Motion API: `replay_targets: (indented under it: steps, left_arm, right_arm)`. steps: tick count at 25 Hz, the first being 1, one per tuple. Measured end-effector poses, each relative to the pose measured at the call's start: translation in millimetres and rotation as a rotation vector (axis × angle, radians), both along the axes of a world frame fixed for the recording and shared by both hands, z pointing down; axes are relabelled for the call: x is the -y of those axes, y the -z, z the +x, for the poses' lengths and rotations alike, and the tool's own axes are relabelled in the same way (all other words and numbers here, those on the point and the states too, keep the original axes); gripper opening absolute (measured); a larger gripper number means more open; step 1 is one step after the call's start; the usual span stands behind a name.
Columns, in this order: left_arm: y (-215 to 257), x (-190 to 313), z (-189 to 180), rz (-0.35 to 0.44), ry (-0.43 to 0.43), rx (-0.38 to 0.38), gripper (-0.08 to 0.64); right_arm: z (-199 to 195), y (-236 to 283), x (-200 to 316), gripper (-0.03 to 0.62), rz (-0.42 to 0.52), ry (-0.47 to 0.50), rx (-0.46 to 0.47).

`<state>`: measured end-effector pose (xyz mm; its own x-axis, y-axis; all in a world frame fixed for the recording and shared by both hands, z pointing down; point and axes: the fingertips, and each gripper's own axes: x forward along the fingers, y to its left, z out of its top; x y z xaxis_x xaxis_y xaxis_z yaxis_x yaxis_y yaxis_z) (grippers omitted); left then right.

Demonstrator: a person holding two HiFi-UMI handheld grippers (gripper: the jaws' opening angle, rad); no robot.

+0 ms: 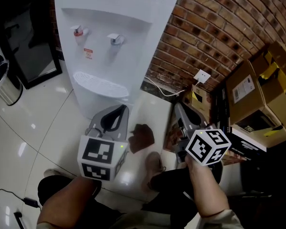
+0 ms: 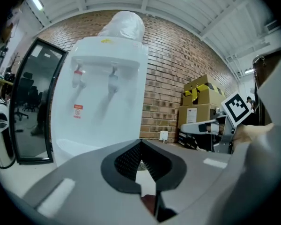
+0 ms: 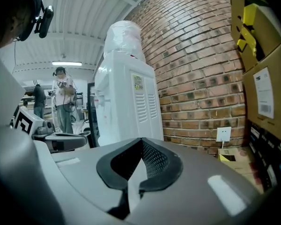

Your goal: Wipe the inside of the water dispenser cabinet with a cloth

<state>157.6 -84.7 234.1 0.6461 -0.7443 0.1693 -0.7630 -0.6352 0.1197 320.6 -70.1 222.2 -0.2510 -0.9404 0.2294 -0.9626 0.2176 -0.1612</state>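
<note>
Both tongs are closed tight and hold nothing. The left tongs (image 1: 119,109) and the right tongs (image 1: 178,107) point nearly level toward the water dispenser (image 1: 109,42). In each one's own view the jaw tips meet, and no cloth is pinched between them. The brown cloth (image 1: 142,137) lies crumpled on the glossy floor (image 1: 47,128) between the two tongs, just beside the left one and near a shoe (image 1: 155,163). A reddish patch shows low in the gap under the left jaws; it may be that cloth seen beyond, but I cannot be sure.

The cabinet at the dispenser's base sits below the drip tray (image 1: 99,84) and is mostly hidden. No door shows swung out and the inside is out of sight, so I cannot judge whether it is wiped. With the cloth down and the tongs bare, the scene fits two stages: one where the cloth is to be picked up and the door opened, or one where the wiping is done, the cloth laid down and the door closed again.

Free floor lies in front and to the left of the dispenser, toward the bin (image 1: 2,85). The right side is tighter: the brick wall (image 1: 214,32), a cable (image 1: 164,90) running from the socket (image 1: 202,75), and cardboard boxes (image 1: 257,89) crowd the right tongs.
</note>
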Motion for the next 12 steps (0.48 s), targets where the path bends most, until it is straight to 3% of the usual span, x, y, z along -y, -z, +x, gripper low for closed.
replay_targets:
  steps: [8,12]
  left_arm:
    - [7,2,43,0.02,-0.077,-0.034,0.0]
    - [6,-5,66,-0.01,-0.114,-0.052,0.0]
  right_arm:
    - [25,-8,-21,0.012,0.006,-0.053,-0.129]
    - [32,-8,-33,0.012,0.042,-0.061,-0.184]
